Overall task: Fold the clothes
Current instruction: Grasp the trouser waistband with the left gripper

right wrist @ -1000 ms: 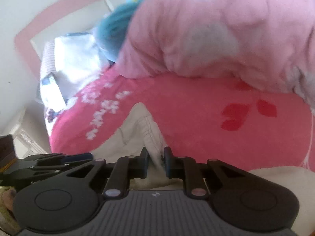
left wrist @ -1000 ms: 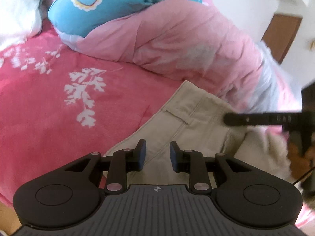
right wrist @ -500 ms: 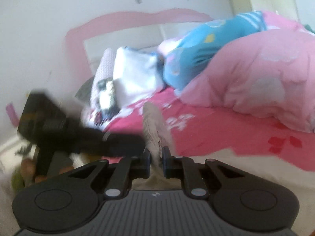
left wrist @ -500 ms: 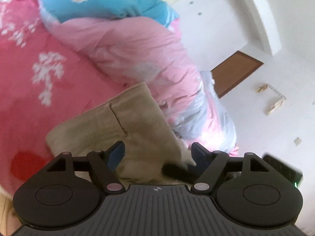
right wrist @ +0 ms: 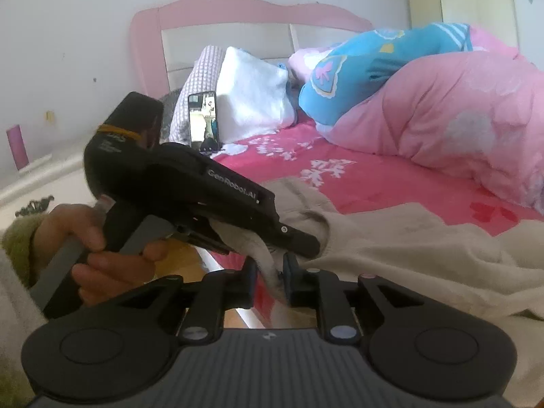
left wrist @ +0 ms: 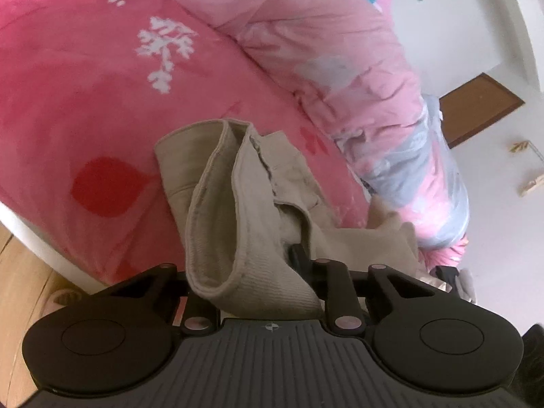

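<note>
Beige trousers [left wrist: 210, 183] lie on the pink bed sheet [left wrist: 85, 85], one folded edge lifted and draped over my left gripper [left wrist: 258, 255]. The cloth hides its left finger, and its jaws are closing on that fold. In the right wrist view the left gripper [right wrist: 306, 244] reaches in from the left, held by a person's hand [right wrist: 88, 238], its tips pinching the cloth. Just below it my right gripper [right wrist: 269, 272] has a strip of the same trousers [right wrist: 408, 238] pressed between its pads while its jaws open slightly.
A bunched pink quilt [right wrist: 459, 119] and a blue cushion [right wrist: 374, 64] fill the far side of the bed. A white pillow [right wrist: 251, 95] and a propped phone [right wrist: 203, 119] stand by the pink headboard [right wrist: 238, 10]. The bed's white edge and wooden floor [left wrist: 20, 272] are at left.
The left jaws spread wide, then closed onto the trousers' lifted fold. The right gripper swung across with its cloth until it came right up to the left gripper.
</note>
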Demonstrator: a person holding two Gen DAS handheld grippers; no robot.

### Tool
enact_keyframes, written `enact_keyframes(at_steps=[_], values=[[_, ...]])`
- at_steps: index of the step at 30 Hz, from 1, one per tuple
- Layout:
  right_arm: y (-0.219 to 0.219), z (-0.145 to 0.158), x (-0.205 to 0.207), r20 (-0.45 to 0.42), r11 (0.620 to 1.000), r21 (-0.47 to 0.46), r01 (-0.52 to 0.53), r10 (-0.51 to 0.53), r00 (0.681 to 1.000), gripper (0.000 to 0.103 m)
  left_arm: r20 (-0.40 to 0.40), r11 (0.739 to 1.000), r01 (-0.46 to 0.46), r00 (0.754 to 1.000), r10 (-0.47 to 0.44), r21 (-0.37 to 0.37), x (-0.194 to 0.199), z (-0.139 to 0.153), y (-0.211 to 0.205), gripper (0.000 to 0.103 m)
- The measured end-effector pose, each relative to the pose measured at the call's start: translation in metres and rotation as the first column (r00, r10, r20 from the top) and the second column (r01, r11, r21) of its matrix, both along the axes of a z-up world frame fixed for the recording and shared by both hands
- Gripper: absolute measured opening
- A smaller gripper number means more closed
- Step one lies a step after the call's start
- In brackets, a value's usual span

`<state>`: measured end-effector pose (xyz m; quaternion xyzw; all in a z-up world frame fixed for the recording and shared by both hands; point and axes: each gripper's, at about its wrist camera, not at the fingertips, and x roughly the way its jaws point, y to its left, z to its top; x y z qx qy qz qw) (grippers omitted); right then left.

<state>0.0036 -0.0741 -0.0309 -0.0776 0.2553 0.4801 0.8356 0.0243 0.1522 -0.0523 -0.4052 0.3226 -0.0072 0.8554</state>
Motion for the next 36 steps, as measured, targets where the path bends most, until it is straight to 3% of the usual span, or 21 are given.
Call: enact_keyframes(at_steps=[5, 7, 8, 9, 11, 16, 17, 18, 19, 23, 25, 29, 32, 34, 36], values=[[-0.042, 0.035, 0.027, -0.025, 0.995, 0.096, 0.035, -0.033, 0.999, 0.034, -0.006, 1.000, -0.003, 1.000, 0.003, -0.005, 0.000, -0.002, 0.002, 0.017], [-0.065, 0.052, 0.060, -0.065, 0.981, 0.160, 0.107, -0.097, 0.993, 0.050, -0.009, 1.000, -0.008, 1.000, 0.008, -0.017, -0.001, -0.004, 0.002, 0.017], [-0.074, 0.058, 0.080, -0.085, 0.973, 0.164, 0.162, -0.149, 0.985, 0.064, -0.009, 1.000, -0.010, 1.000, 0.010, -0.017, -0.002, -0.005, 0.002, 0.017], [-0.078, 0.059, 0.101, -0.104, 0.966, 0.129, 0.223, -0.210, 0.972, 0.074, -0.007, 1.000, -0.011, 1.000, 0.011, -0.014, -0.004, -0.005, 0.002, 0.017], [-0.079, 0.055, 0.150, -0.139, 0.940, -0.004, 0.341, -0.338, 0.931, 0.077, -0.003, 1.000, -0.009, 1.000, 0.009, -0.006, -0.005, -0.006, 0.001, 0.017], [-0.075, 0.005, 0.259, -0.183, 0.791, -0.323, 0.520, -0.591, 0.785, 0.077, 0.003, 1.000, -0.003, 1.000, 0.003, 0.003, -0.003, -0.006, 0.002, 0.016], [-0.077, -0.009, 0.272, -0.196, 0.765, -0.372, 0.526, -0.619, 0.761, 0.075, 0.004, 1.000, -0.002, 1.000, 0.002, 0.008, -0.003, -0.006, 0.002, 0.016], [-0.079, -0.021, 0.281, -0.213, 0.747, -0.415, 0.519, -0.634, 0.743, 0.058, 0.007, 1.000, 0.000, 1.000, 0.000, 0.016, -0.004, -0.006, 0.003, 0.016], [-0.082, -0.030, 0.283, -0.230, 0.742, -0.439, 0.506, -0.638, 0.735, 0.049, 0.010, 1.000, 0.001, 1.000, -0.002, 0.023, -0.004, -0.005, 0.003, 0.016], [-0.102, -0.039, 0.259, -0.313, 0.793, -0.417, 0.445, -0.585, 0.749, 0.000, 0.016, 1.000, 0.017, 1.000, -0.017, 0.019, -0.004, -0.005, 0.009, 0.013], [-0.119, -0.031, 0.233, -0.350, 0.818, -0.380, 0.432, -0.559, 0.751, 0.000, 0.023, 0.999, 0.021, 0.999, -0.021, 0.028, -0.006, -0.001, 0.013, 0.011], [-0.146, -0.008, 0.161, -0.334, 0.839, -0.347, 0.419, -0.528, 0.781, 0.000, 0.050, 0.999, 0.010, 0.999, -0.012, 0.040, -0.016, 0.010, 0.023, 0.010], [-0.164, -0.009, 0.106, -0.409, 0.852, -0.323, 0.413, -0.519, 0.750, 0.000, 0.053, 0.999, -0.009, 0.999, 0.007, 0.031, -0.024, 0.012, 0.030, 0.010], [-0.166, -0.028, 0.073, -0.441, 0.841, -0.366, 0.399, -0.534, 0.722, 0.000, 0.046, 1.000, -0.016, 0.999, 0.016, 0.008, -0.026, 0.010, 0.033, 0.010], [-0.165, -0.044, 0.045, -0.428, 0.832, -0.391, 0.393, -0.543, 0.722, 0.000, 0.031, 1.000, -0.013, 0.999, 0.013, -0.005, -0.025, 0.008, 0.034, 0.010]])
